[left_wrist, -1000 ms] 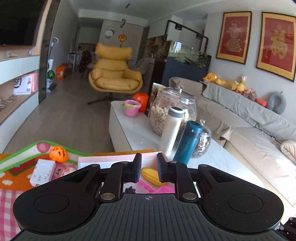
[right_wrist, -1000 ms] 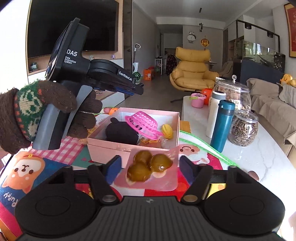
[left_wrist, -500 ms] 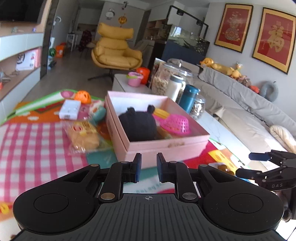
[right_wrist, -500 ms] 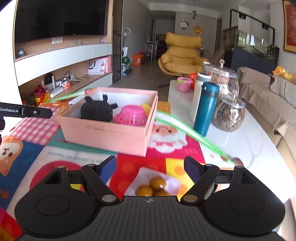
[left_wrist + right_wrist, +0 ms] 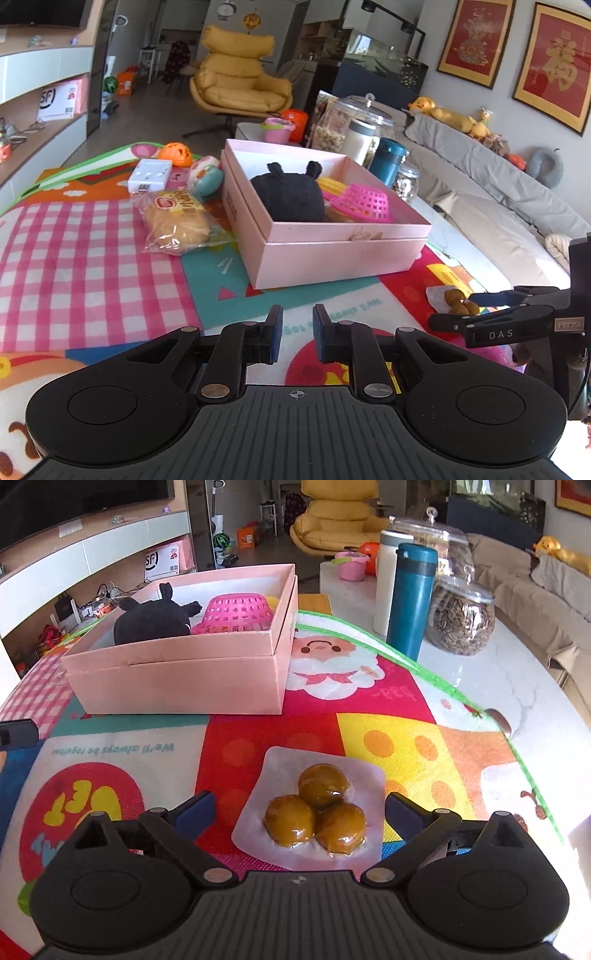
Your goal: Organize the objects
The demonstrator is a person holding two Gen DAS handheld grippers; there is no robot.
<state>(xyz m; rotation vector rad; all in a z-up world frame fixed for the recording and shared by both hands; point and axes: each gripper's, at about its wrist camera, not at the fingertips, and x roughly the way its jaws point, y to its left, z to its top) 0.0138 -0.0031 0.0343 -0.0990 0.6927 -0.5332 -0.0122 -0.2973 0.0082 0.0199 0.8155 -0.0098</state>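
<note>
Right tongs were opening wide around a clear sealed packet of three brown glazed balls lying on the colourful cartoon-printed mat, pads off it. Left tongs hovered nearly shut, empty, before the open pink cardboard box. Beyond the mat, the white marble worktop carried a teal flask; a yellow armchair stood behind.
</note>
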